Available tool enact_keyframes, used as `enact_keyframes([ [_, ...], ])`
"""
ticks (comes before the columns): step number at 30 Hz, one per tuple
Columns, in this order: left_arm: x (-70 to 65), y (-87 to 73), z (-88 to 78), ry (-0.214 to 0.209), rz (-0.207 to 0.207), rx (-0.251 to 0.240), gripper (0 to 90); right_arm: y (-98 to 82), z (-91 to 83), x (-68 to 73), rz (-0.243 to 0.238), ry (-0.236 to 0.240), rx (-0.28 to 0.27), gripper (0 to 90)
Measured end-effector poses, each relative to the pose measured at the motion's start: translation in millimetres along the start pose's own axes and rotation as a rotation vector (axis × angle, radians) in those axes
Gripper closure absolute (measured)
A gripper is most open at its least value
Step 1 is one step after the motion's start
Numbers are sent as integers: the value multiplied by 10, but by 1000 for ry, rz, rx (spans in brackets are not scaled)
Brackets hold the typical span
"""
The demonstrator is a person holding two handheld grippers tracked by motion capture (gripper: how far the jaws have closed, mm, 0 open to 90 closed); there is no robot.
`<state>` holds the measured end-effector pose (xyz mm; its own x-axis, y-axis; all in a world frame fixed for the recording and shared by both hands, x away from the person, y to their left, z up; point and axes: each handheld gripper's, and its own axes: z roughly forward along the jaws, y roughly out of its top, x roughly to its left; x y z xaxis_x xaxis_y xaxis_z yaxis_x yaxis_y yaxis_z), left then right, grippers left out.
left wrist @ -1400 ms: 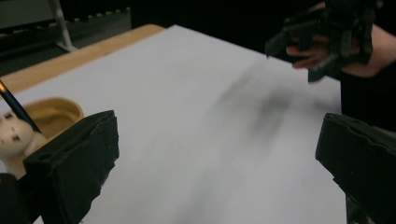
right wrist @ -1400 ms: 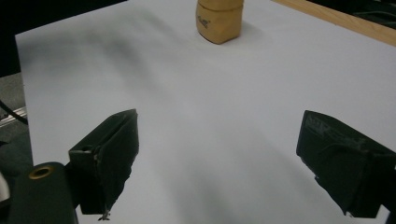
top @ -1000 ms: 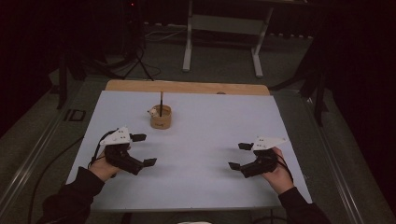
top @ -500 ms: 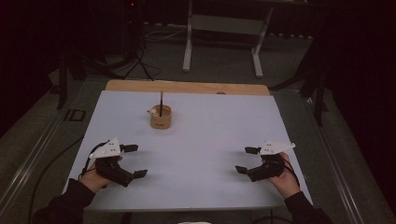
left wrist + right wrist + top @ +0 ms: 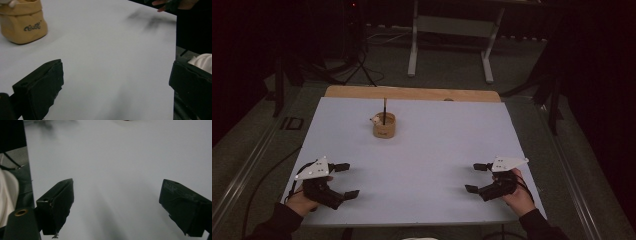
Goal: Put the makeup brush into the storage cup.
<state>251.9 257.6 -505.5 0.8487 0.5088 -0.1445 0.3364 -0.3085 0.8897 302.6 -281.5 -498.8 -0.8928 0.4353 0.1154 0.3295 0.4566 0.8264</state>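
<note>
From the high view I have both tongs parked low on the white counter [image 5: 427, 165]: my left tongs [image 5: 346, 180] at the lower left of the frame, my right tongs [image 5: 475, 177] at the lower right, each with its jaws spread wide and nothing between them. The only thing to go for is the small tan pouch [image 5: 383, 125] in the upper middle of the frame, left of centre — so it lies up and to the right of my left tongs, up and well to the left of my right, and I judge the left the nearer of the two. A thin dark stick [image 5: 384, 109] stands upright out of it, its long axis vertical, and beside the stick something pale sits at the rim, too small to name. In the left gripper view the jaws stand far apart at the bottom corners with bare counter between them, and the pouch [image 5: 23, 23] shows at the upper left of the frame, well apart from them; its mouth is cut off by the frame edge. My other hand [image 5: 175, 3] shows at the upper right. In the right gripper view the jaws are equally wide and hold nothing, over plain white counter.
</note>
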Motion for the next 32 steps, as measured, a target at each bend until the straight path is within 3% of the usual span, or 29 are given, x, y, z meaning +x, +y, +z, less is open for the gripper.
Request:
enact_keyframes([
  [6, 16, -57, -63, 29, -8, -17, 2, -68, -42, 22, 15, 13, -32, 125],
  [12, 37, -130, -79, 57, -10, 7, 2, -101, -53, 14, 31, 6, -42, 125],
  [32, 66, -182, -95, 73, -28, 7, 2, -115, -54, 1, 55, 18, -52, 125],
])
